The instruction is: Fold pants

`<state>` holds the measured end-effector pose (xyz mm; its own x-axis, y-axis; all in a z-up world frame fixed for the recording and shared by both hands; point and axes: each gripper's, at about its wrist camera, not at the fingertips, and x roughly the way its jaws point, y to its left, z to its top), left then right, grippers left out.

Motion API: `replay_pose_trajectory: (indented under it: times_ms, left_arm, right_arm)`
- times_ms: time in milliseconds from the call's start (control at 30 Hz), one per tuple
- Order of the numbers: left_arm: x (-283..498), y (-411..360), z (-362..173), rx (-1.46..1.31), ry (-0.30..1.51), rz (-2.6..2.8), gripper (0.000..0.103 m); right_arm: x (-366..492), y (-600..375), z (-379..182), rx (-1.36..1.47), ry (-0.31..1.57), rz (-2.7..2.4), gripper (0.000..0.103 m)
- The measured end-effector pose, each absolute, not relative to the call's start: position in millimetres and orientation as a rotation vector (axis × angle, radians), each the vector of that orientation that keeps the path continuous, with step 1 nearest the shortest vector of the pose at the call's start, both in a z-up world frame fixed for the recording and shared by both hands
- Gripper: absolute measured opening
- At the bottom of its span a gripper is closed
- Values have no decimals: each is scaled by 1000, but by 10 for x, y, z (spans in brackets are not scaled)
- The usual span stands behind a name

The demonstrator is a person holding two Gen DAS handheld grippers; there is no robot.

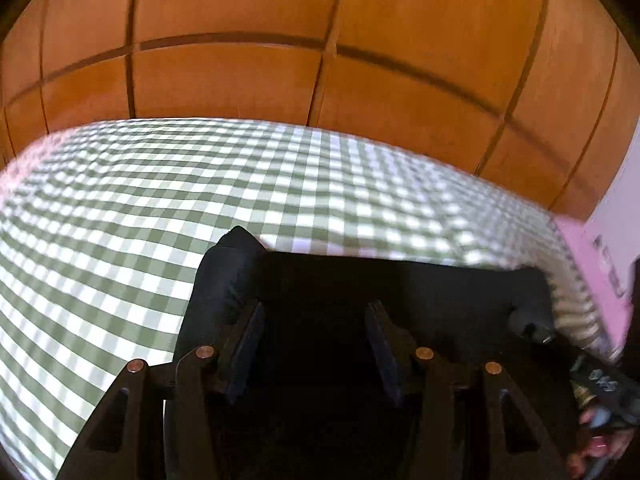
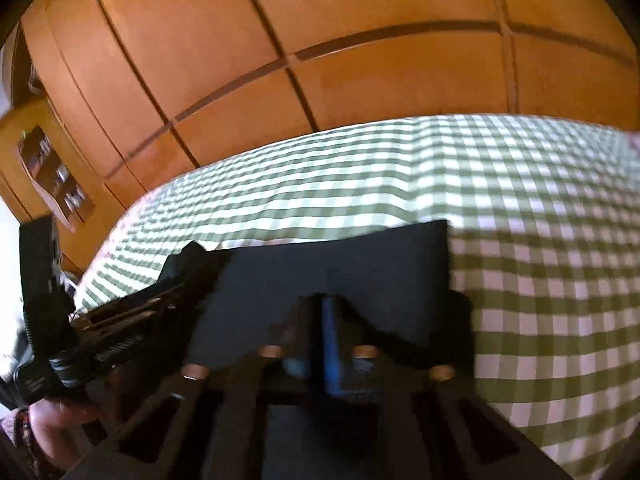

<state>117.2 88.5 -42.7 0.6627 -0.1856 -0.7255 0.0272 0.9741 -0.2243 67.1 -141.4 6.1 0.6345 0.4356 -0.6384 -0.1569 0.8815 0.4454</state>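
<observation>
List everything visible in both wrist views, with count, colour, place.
pants: 1, dark navy/black, folded into a flat block on the bed, under both grippers
bed cover: 1, green-and-white check, spread over the bed, under the pants
wardrobe: 1, orange-brown wood panels, behind the bed
shelf: 1, wooden, far left of the right wrist view, small items on it too blurred to name
pink thing: 1, pink, right edge of the left wrist view; cannot tell what it is
left gripper: 1, black, jaws apart above the pants
right gripper: 1, black with a blue pad, jaws together over the pants; whether cloth is pinched is unclear
hand: 1, lower left of the right wrist view, holding the left gripper
</observation>
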Motion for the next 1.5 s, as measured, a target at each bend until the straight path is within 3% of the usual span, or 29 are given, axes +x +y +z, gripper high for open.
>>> replay_pose_trajectory:
  times_ms: [100, 367, 733, 867, 900, 933, 1000, 1300, 1433, 1500]
  left_arm:
    - [1115, 897, -439, -202, 821, -133, 53]
    - [1038, 939, -434, -209, 784, -147, 53]
    - [580, 957, -410, -108, 725, -159, 53]
    - [121, 905, -443, 39, 648, -171, 54]
    - [18, 926, -438, 52, 636, -183, 54]
    - [-98, 982, -428, 43, 628, -201, 54]
    - [-223, 1121, -409, -16, 632, -235, 55]
    - [-215, 1796, -447, -380, 726, -297, 56]
    - [-16, 2071, -588, -641, 799, -397, 69]
    - [83, 2143, -694, -713, 861, -409, 69]
  right_arm:
    - [619, -1507, 0, 438, 788, 351, 0]
    - [384, -1359, 105, 290, 660, 219, 0]
    - [57, -1403, 125, 210, 681, 207, 0]
    - [-141, -1473, 160, 224, 676, 217, 21]
    - [-176, -1498, 166, 231, 677, 219, 33]
    - [-202, -1509, 172, 229, 687, 201, 62]
    - [-217, -1576, 141, 232, 722, 125, 90]
    - [-323, -1985, -170, 573, 842, 238, 90]
    - [-366, -2037, -196, 640, 845, 293, 90]
    - [-375, -2037, -217, 663, 848, 319, 90]
